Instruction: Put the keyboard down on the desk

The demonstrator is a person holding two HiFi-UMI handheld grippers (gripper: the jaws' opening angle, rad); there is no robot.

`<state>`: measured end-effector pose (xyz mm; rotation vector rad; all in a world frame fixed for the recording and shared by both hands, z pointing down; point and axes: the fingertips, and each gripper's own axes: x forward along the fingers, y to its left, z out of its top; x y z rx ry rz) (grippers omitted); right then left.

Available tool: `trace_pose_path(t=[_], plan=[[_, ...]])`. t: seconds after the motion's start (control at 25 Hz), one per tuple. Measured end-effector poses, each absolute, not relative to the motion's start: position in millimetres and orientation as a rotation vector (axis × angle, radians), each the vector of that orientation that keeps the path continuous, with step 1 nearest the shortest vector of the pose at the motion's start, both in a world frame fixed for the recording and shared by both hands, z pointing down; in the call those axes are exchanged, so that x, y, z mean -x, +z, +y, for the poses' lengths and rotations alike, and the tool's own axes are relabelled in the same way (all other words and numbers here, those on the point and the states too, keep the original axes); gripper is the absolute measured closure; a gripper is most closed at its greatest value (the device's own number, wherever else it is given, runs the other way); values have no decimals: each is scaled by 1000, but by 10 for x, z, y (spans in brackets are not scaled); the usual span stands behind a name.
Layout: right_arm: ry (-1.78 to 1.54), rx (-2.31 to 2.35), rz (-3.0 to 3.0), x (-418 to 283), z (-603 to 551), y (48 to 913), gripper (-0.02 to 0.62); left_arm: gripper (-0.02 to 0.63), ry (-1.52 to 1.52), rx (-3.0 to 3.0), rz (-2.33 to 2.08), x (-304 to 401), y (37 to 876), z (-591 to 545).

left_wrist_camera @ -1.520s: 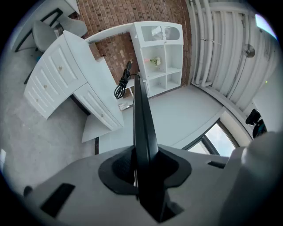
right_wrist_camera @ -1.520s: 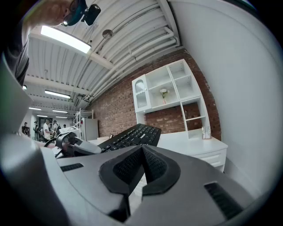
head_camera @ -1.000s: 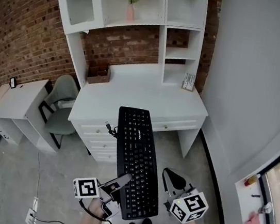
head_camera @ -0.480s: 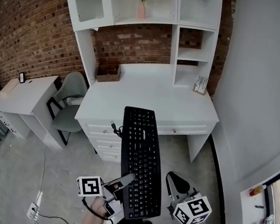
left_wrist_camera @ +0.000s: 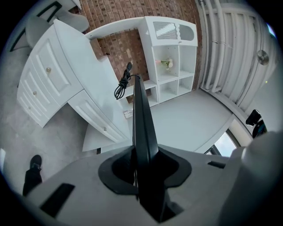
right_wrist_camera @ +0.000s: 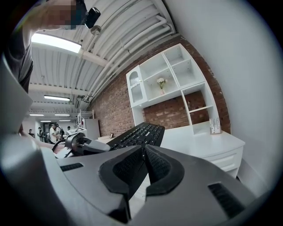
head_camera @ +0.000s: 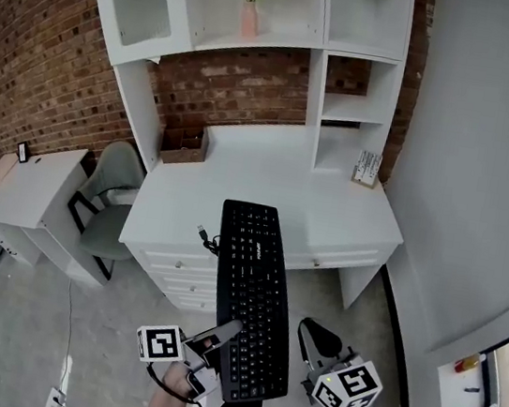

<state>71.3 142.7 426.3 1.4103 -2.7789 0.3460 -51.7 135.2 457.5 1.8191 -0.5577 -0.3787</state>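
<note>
A black keyboard hangs lengthwise in the air, its far end over the front edge of the white desk. My left gripper is shut on its left edge near the near end. In the left gripper view the keyboard runs edge-on out of the left gripper. A coiled cable dangles at the far end. My right gripper sits just right of the keyboard, apart from it. In the right gripper view the right gripper is shut on nothing, with the keyboard to its left.
A white hutch with shelves stands on the desk's back, holding a pink vase of flowers. On the desk are a brown box and a small holder. A grey chair and a small white table stand at the left.
Both grippers and the keyboard have moved forward toward the desk, which now looks closer. The left grip on the keyboard is unchanged, and the right gripper stays shut beside it.
</note>
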Motion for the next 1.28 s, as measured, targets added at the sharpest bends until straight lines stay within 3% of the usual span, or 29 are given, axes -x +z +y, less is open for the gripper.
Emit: trace_pose_path(t=[0.68,1.28], plan=[[377,-1495,-2701,-359,-472,4330,589,506,-303,-1829,-521,898,4812,-666],[414,-1505,-2696,-418,-1559,4431,589,505,-269,-1764,-539,732,5251,-1832]])
